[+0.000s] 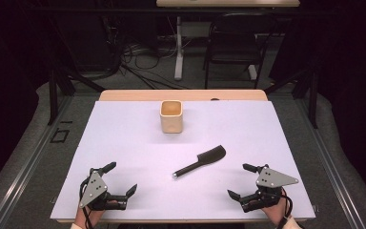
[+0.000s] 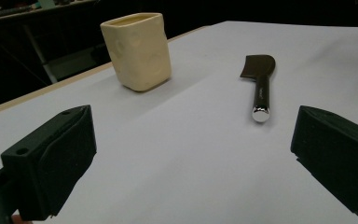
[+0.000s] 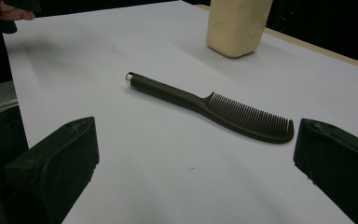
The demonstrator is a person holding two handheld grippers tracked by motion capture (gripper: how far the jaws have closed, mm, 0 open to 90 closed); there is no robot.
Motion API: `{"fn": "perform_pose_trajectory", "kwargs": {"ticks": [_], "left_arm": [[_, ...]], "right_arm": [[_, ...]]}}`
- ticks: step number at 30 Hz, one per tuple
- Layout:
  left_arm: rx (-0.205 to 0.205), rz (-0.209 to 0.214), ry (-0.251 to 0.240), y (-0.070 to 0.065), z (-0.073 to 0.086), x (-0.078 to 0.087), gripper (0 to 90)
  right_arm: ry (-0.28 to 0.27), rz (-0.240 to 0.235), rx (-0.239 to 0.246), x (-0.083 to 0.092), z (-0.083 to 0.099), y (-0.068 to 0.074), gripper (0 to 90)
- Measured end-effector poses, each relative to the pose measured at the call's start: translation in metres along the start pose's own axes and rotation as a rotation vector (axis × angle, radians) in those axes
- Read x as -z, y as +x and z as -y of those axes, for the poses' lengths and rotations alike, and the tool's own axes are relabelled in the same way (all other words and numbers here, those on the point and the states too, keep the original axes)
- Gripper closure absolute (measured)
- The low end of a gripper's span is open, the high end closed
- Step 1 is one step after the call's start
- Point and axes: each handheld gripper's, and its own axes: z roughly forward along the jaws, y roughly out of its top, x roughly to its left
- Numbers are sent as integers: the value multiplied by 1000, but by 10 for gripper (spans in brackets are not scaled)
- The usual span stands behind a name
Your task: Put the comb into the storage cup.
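I am holding both tongs low over the near edge of the white surface (image 1: 124, 143), well apart from each other. My left tongs (image 1: 122, 179) are standing released, nothing between the jaws. My right tongs (image 1: 238, 180) are spreading wide as well, gripping nothing. Between them and a little farther out, the dark comb (image 1: 201, 161) is lying flat on the surface, its silver-capped handle pointing back toward me and its toothed end angling away to the right. Beyond it, near the far edge, the cream cup (image 1: 171, 116) is standing upright, apart from the comb.
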Motion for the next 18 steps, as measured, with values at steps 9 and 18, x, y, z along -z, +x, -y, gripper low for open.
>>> {"fn": "perform_pose_trajectory", "kwargs": {"ticks": [9, 18], "left_arm": [[2, 1, 1, 0, 0, -1, 1], [1, -2, 3, -1, 0, 0, 1]], "right_arm": [[4, 0, -1, -3, -5, 1, 0], [18, -25, 3, -17, -12, 3, 0]]}}
